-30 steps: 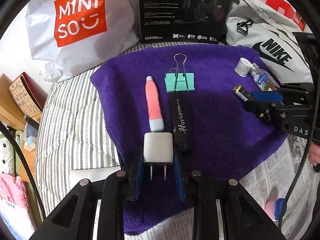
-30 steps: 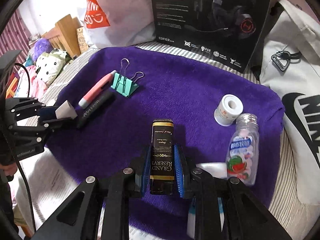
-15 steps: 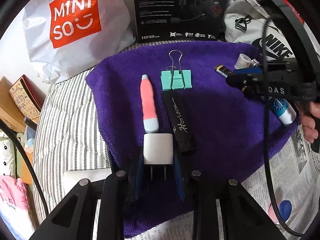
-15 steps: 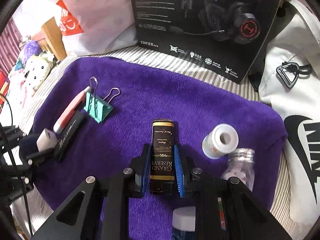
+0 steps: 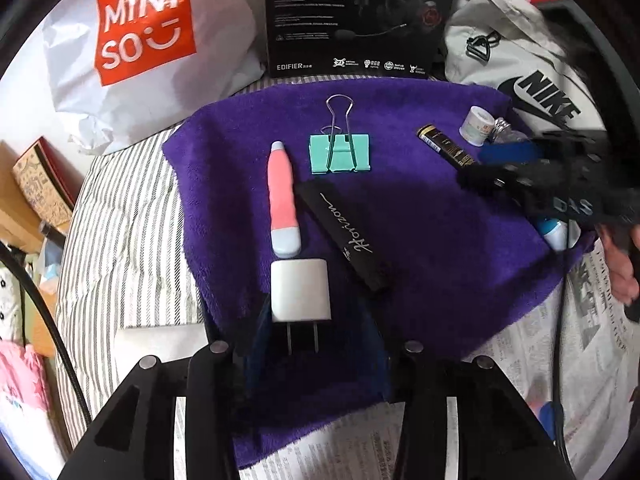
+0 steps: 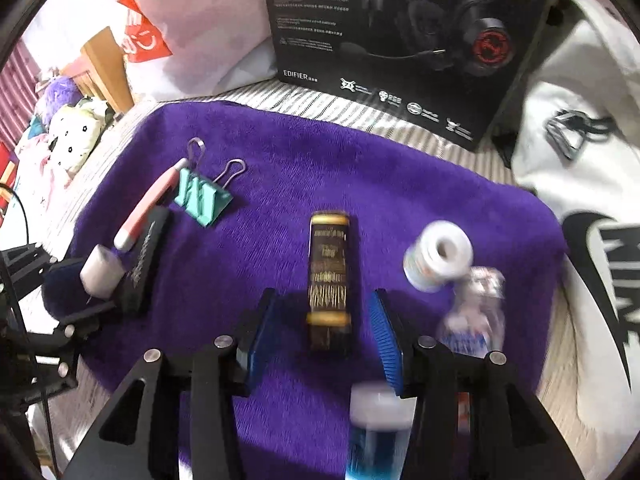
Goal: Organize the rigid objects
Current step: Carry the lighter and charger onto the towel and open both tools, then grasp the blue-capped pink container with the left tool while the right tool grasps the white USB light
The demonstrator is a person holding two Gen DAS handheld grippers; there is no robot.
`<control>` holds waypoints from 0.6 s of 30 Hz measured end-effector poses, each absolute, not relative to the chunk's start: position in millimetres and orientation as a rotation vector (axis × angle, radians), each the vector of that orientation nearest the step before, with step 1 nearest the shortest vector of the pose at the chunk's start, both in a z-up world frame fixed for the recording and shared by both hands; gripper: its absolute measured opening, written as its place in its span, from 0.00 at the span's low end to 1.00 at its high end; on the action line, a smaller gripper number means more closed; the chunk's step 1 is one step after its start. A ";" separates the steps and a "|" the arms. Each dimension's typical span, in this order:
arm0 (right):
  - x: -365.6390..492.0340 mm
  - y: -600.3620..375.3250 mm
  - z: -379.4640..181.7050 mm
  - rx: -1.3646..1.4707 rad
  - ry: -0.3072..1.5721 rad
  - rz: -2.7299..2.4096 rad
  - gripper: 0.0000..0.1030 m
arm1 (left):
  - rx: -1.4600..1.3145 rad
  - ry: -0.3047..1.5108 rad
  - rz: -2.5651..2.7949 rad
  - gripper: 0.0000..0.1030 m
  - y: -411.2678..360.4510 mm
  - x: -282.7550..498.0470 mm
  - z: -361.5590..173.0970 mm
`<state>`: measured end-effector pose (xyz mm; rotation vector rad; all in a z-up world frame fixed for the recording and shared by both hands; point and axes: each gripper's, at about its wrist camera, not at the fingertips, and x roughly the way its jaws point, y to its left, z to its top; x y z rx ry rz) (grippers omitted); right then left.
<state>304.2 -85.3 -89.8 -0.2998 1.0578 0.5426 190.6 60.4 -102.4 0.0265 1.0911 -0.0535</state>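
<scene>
- The left tongs (image 5: 316,332) are opened wide, and the white charger plug (image 5: 300,290) lies between the two blue pads with its metal pins pointing back toward the camera. Its left edge looks close to the left pad (image 5: 256,344); I cannot tell if they touch. The right pad is clearly apart from it.
- The plug rests on the purple towel (image 5: 440,264), just below the pink and blue pen-shaped thing (image 5: 283,200), and beside the black flat case (image 5: 344,236) with white script.
- The green binder clip (image 5: 340,153) lies further up on the towel, handles pointing away.
- The right tongs (image 6: 320,340) are also spread wide open. The dark gold-printed box (image 6: 329,276) lies flat on the towel between the blue pads, with a gap on each side, so nothing clamps it.
- To the right of this box stand a white tape roll (image 6: 438,254) and a small clear bottle (image 6: 472,308), close to each other; both are blurred.
- A blue and white tube (image 6: 378,432) lies near the lower edge, under the right pad.
- The towel lies on a striped bed (image 5: 120,208).
</scene>
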 end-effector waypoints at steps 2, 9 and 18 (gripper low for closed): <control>289.5 -92.8 -78.8 -0.287 1.034 0.551 0.46 | 0.023 1.079 -0.035 0.40 61.2 181.6 -95.7; 220.2 -130.2 -39.9 -0.207 0.933 0.562 0.50 | 0.066 1.007 -0.062 0.42 37.0 129.7 -64.8; 136.0 -193.2 -51.5 -0.100 0.936 0.488 0.53 | -0.014 1.026 -0.197 0.45 -17.4 85.2 -69.3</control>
